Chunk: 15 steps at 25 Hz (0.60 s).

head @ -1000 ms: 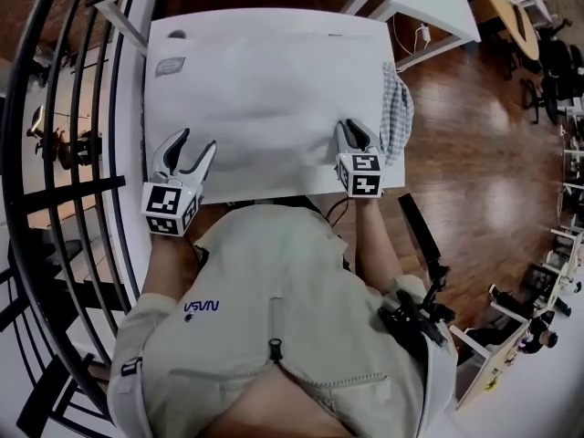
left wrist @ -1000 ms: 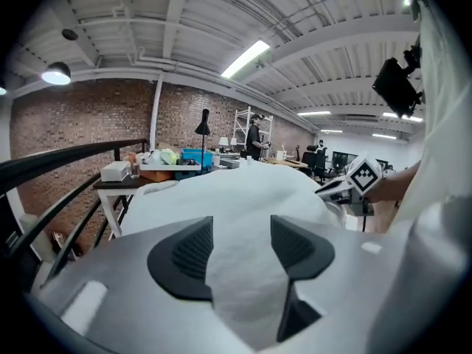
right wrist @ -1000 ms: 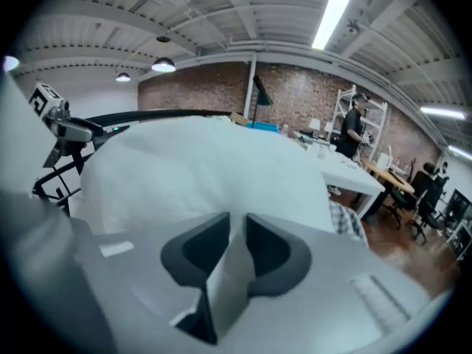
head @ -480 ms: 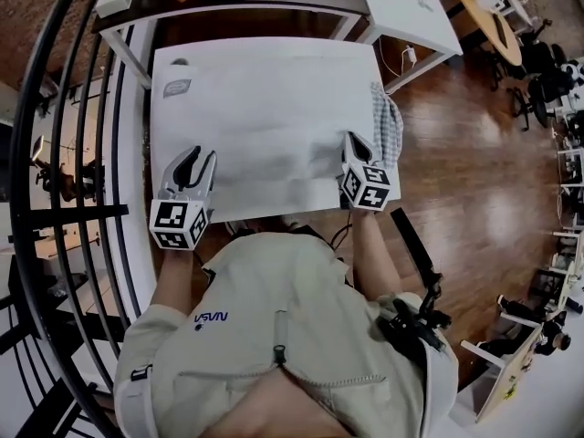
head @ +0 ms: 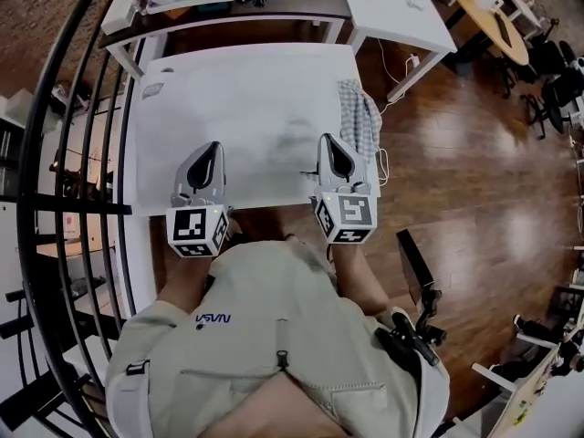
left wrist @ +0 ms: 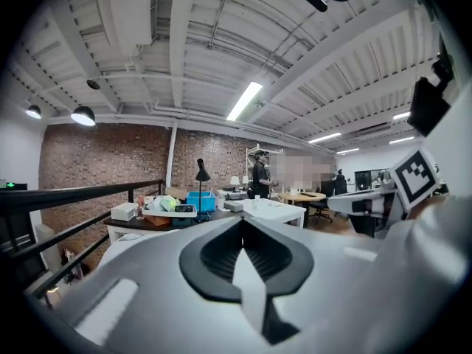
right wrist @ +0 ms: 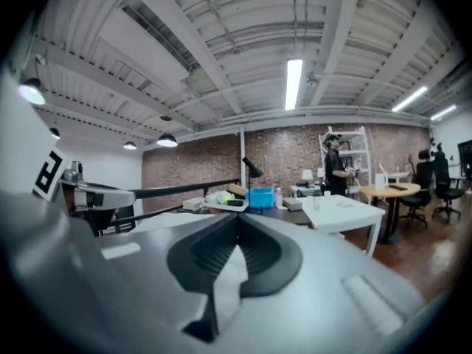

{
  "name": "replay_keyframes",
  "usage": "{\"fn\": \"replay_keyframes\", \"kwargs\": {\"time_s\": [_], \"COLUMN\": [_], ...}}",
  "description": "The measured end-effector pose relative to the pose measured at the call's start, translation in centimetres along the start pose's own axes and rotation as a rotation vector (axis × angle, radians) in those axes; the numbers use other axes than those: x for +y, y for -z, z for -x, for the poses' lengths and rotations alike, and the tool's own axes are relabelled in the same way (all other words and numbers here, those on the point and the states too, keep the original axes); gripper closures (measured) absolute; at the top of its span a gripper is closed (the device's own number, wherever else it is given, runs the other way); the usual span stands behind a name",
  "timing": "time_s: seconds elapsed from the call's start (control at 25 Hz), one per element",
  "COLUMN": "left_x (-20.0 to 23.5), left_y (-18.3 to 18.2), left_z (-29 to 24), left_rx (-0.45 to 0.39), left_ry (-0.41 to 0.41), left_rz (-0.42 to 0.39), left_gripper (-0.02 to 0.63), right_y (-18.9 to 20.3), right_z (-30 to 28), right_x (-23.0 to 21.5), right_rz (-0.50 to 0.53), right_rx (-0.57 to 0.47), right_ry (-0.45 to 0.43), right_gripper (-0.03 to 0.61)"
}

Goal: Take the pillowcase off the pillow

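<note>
Pillowcase (head: 246, 108), white, lies spread flat in the head view. Its near edge meets the tips of the left gripper (head: 204, 173) and the right gripper (head: 334, 161), which sit side by side. A checked cloth (head: 358, 124) hangs at its right edge. A second ago the left jaws stood wide, and both pairs have just been closing.

Left gripper view: jaws together on a white sliver of pillowcase (left wrist: 249, 271), apparently its hem. The rest is hidden below the gripper body.

Right gripper view: jaws likewise clamped on a white sliver of pillowcase (right wrist: 225, 275).
</note>
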<state>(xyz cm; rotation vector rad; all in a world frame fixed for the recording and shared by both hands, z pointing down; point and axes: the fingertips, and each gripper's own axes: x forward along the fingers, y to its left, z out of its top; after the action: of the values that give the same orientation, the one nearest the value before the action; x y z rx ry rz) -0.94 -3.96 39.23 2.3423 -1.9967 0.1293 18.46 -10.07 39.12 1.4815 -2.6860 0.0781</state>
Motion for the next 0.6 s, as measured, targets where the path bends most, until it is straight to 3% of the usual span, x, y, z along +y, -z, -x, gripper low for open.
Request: {"fn": "replay_keyframes", "kwargs": {"time_s": [0.2, 0.44, 0.6], "left_x": [-5.0, -6.3, -6.7], "left_y": [-2.8, -3.9, -3.5], "left_z": [3.1, 6.8, 7.7], "left_rx": [-0.108, -0.097, -0.085], "left_ry": [-0.098, -0.178, -0.166], "left_rz": [-0.038, -0.081, -0.097], "left_gripper": [0.608, 0.609, 0.608], "right_y": [-1.0, -1.5, -1.6], "right_z": [3.8, 6.5, 7.4], "right_x": [-0.6, -0.4, 0.2], "right_rz": [0.011, -0.02, -0.015], "right_rx": [-0.088, -0.097, -0.091], "right_ry": [-0.066, -0.109, -0.116], "right_gripper": [0.575, 0.575, 0.575]}}
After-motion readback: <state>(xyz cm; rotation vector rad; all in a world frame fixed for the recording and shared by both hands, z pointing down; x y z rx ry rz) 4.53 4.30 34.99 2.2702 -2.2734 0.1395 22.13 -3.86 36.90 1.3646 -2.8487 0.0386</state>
